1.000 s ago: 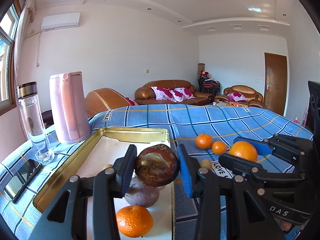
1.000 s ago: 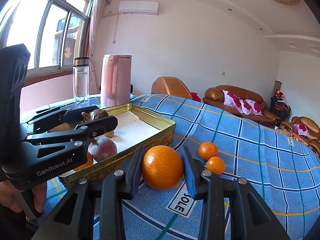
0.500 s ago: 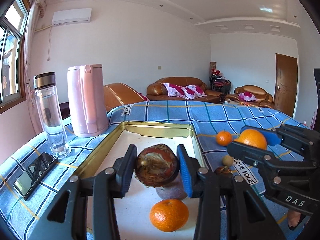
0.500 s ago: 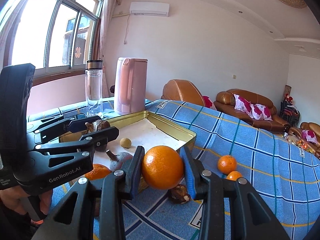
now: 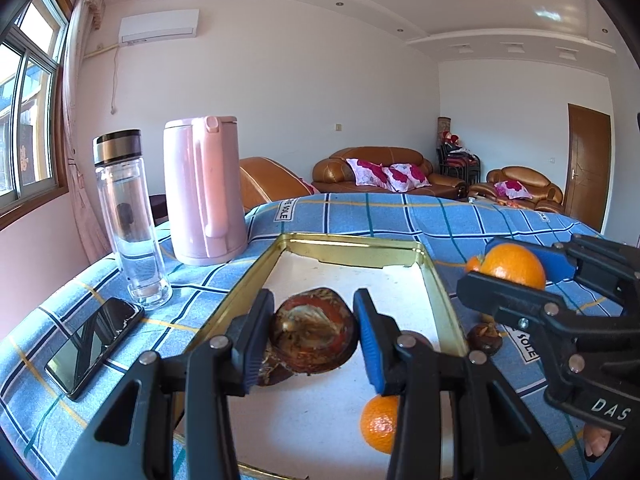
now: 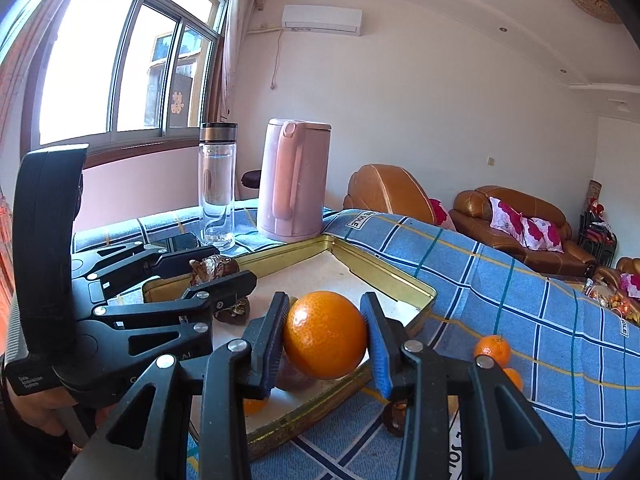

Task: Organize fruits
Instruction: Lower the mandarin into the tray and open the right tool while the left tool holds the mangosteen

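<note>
Both grippers moved over tray; lower orange half hidden.

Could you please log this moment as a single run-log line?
left gripper: shut on brown fruit over gold tray | right gripper: shut on orange at tray edge

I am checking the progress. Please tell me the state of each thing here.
Left gripper: shut on brown fruit.
Right gripper: shut on big orange.
Tray: open, holding one orange.
Bottle: upright, capped.
Kettle: upright, lid closed.
</note>
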Tool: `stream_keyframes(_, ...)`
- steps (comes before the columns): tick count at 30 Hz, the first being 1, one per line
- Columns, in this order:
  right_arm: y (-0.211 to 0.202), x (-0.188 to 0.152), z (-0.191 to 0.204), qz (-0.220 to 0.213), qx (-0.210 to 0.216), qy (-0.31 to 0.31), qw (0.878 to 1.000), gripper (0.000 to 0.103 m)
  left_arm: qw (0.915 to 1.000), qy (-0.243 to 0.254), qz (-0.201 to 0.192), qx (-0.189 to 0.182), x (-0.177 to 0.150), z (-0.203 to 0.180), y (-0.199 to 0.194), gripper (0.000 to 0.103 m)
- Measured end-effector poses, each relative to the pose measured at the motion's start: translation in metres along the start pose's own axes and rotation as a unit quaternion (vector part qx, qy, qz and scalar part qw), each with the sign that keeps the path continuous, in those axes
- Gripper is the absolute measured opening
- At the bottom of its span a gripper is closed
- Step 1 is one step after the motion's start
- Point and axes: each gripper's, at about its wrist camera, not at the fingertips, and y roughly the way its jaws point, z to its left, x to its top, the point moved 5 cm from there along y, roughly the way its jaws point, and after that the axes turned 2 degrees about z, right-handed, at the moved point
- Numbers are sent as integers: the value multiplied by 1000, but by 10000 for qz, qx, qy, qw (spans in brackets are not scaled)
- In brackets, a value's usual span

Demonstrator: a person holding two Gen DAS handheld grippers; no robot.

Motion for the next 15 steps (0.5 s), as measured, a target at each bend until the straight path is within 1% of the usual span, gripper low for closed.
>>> stream_keyframes(9,15,1,19,127,245,-14,9996,39,9991,-188,270,262,-10,33,11,43)
stream_keyframes(15,28,-2,35,286,379,-140,9988,39,9984,-196,436,285,-16,41,17,43)
